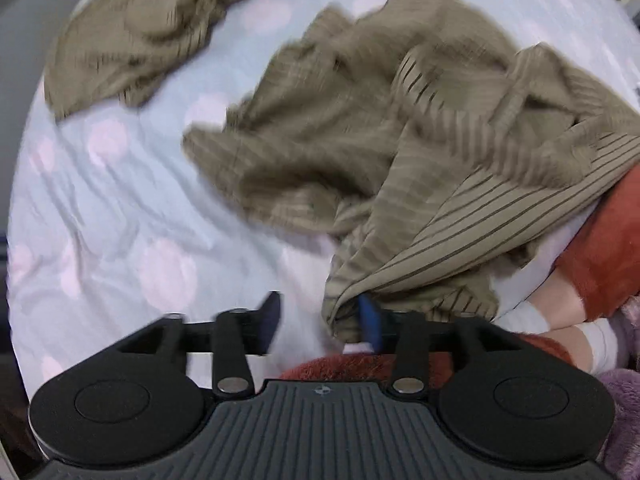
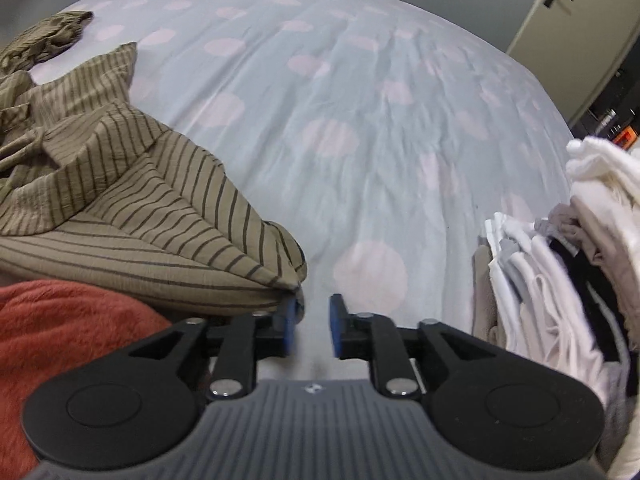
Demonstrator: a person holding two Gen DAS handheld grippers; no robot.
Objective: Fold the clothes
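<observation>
Pale blue bedsheet (image 2: pixel 360 128) with pink dots, wide and wrinkled, filling both views. Striped olive shirt (image 1: pixel 360 152) rumpled at centre to three o'clock in the left view, nine o'clock in the right. Second olive garment (image 1: pixel 144 32) bunched at eleven o'clock. Pile of white laundry (image 2: pixel 560 260) at three o'clock. Left gripper (image 1: pixel 320 324) released, hem against one pad. Right gripper (image 2: pixel 314 324) released beside the shirt's corner, nothing between.

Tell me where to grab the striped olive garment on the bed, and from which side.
Probably best by the folded corner of the striped olive garment, which tapers to a point and lies free on the dotted sheet. Bring the right gripper in from the bare sheet side; its open jaws already sit beside that corner.
</observation>
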